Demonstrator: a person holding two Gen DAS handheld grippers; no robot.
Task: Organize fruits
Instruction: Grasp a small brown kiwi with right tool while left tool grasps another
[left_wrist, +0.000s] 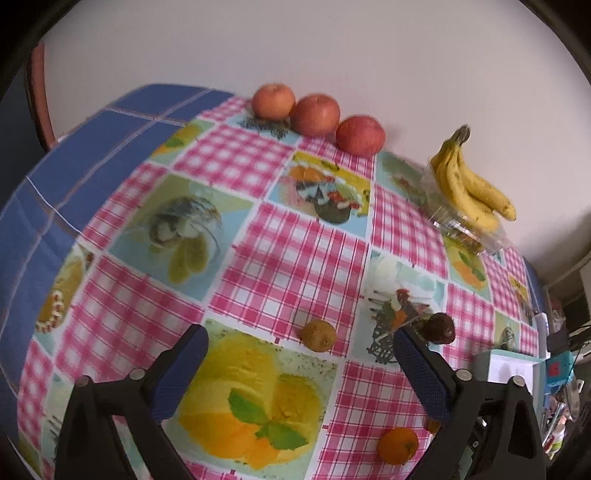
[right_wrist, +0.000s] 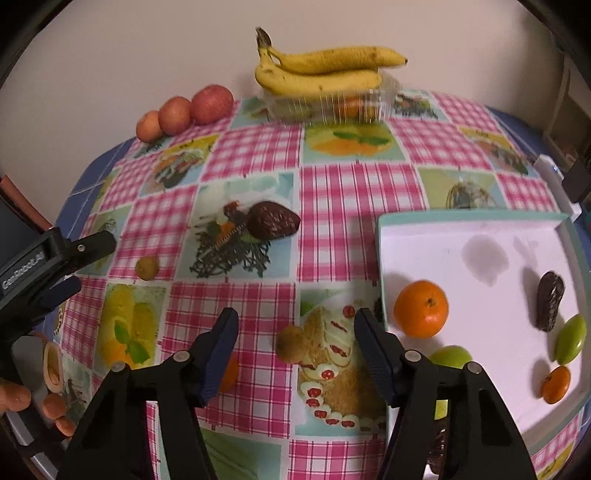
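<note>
Left wrist: left gripper (left_wrist: 301, 345) spread wide, empty; small round brown fruit (left_wrist: 318, 335) between fingertips. Right wrist: right gripper (right_wrist: 295, 325) spread, second fuzzy brown fruit (right_wrist: 291, 343) between fingertips; white "GenRobot.AI" lettering (right_wrist: 23, 272) far left.

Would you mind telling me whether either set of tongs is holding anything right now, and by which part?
Nothing is held. The left tongs and right tongs are both open, with only tablecloth and loose fruit between their fingers.

Green fruit (right_wrist: 448, 360) and small orange (right_wrist: 226, 373) partly behind right gripper (right_wrist: 295, 332)
</note>
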